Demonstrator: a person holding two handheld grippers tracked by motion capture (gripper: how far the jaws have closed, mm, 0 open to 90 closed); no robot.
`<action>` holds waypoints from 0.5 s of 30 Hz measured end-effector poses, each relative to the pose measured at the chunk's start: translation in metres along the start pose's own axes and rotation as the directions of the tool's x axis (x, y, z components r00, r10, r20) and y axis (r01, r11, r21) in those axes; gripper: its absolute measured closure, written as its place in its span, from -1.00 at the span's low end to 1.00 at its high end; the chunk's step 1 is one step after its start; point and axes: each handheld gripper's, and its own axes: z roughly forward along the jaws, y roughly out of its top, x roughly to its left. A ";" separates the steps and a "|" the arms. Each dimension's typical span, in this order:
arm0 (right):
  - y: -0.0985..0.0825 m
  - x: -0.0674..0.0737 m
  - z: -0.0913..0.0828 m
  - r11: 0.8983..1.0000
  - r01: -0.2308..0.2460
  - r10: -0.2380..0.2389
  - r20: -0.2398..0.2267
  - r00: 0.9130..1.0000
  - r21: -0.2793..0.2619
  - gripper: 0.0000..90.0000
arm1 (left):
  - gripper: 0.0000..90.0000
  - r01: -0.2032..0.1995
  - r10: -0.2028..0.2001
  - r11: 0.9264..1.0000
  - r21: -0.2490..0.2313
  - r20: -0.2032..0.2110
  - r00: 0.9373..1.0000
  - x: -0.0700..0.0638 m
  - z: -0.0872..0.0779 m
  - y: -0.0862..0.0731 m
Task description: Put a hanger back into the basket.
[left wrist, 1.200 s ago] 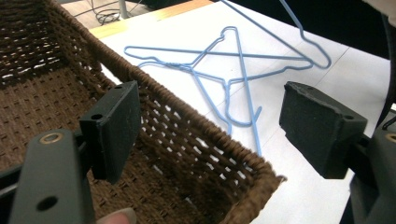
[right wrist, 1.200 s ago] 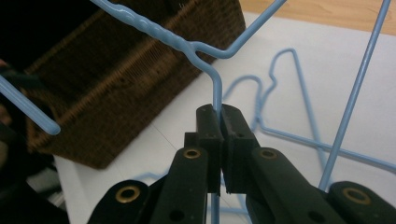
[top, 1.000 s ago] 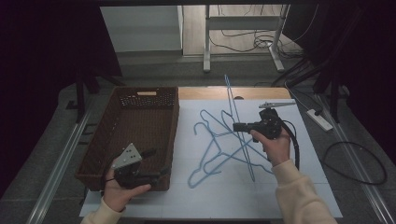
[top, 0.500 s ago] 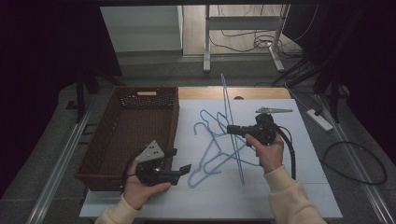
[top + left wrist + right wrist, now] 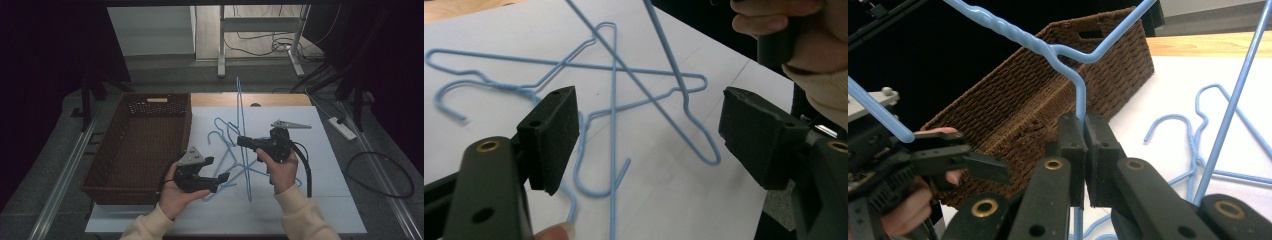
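My right gripper (image 5: 243, 142) is shut on the wire of a blue hanger (image 5: 240, 110) and holds it upright above the white sheet (image 5: 310, 200). In the right gripper view the pads (image 5: 1083, 127) pinch the wire just below the hanger's twisted neck (image 5: 1075, 75). More blue hangers (image 5: 223, 134) lie tangled on the sheet. My left gripper (image 5: 220, 177) hovers low at their near edge, open. Between its wide jaws (image 5: 649, 115) the lying hangers (image 5: 614, 125) show on the paper, and neither pad touches them.
A brown wicker basket (image 5: 187, 125) stands at the left of the sheet, close beside my left hand, and also shows as the basket (image 5: 1048, 100) in the right gripper view. A grey three-cornered plate (image 5: 290, 124) shows behind the right gripper. Cables and a power strip (image 5: 342, 127) lie on the floor at the right.
My left gripper has moved right, from the basket's front corner to the edge of the hanger pile. The right gripper has shifted left with the upright hanger in it.
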 end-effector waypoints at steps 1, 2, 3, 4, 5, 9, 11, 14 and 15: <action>0.000 0.001 0.001 1.000 0.001 -0.001 0.000 1.000 -0.003 0.95 | -0.43 0.002 -0.002 1.000 0.001 0.001 1.000 -0.001 0.005 0.001; -0.001 0.002 0.001 1.000 0.001 -0.001 -0.001 1.000 -0.006 0.95 | -0.42 0.005 -0.005 1.000 0.003 0.002 1.000 -0.001 0.011 0.002; -0.001 0.002 0.001 1.000 0.000 0.000 0.000 1.000 -0.011 0.95 | -0.41 0.009 -0.009 1.000 0.003 0.001 1.000 -0.002 0.015 0.003; -0.002 0.002 0.002 1.000 -0.003 0.003 0.000 1.000 -0.016 0.95 | -0.40 0.015 -0.015 1.000 0.004 0.003 1.000 -0.002 0.019 0.004; -0.002 0.002 0.002 1.000 -0.004 0.004 -0.001 1.000 -0.020 0.95 | -0.39 0.017 -0.017 1.000 0.004 0.006 1.000 -0.003 0.023 0.005; -0.004 0.001 0.001 0.999 -0.015 0.015 -0.001 1.000 -0.034 0.95 | -0.31 0.028 -0.028 1.000 0.005 0.020 0.999 -0.005 0.038 0.007; -0.005 0.000 0.002 0.999 -0.022 0.022 -0.005 1.000 -0.040 0.95 | -0.26 0.036 -0.036 0.999 0.003 0.025 0.999 -0.005 0.044 0.008; -0.006 0.000 0.002 0.998 -0.028 0.028 -0.010 1.000 -0.047 0.95 | -0.13 0.040 -0.040 0.999 0.003 0.024 0.999 -0.005 0.052 0.009; -0.006 -0.001 0.002 0.998 -0.029 0.029 -0.012 1.000 -0.046 0.95 | -0.08 0.048 -0.049 0.999 0.002 0.028 0.998 -0.004 0.055 0.009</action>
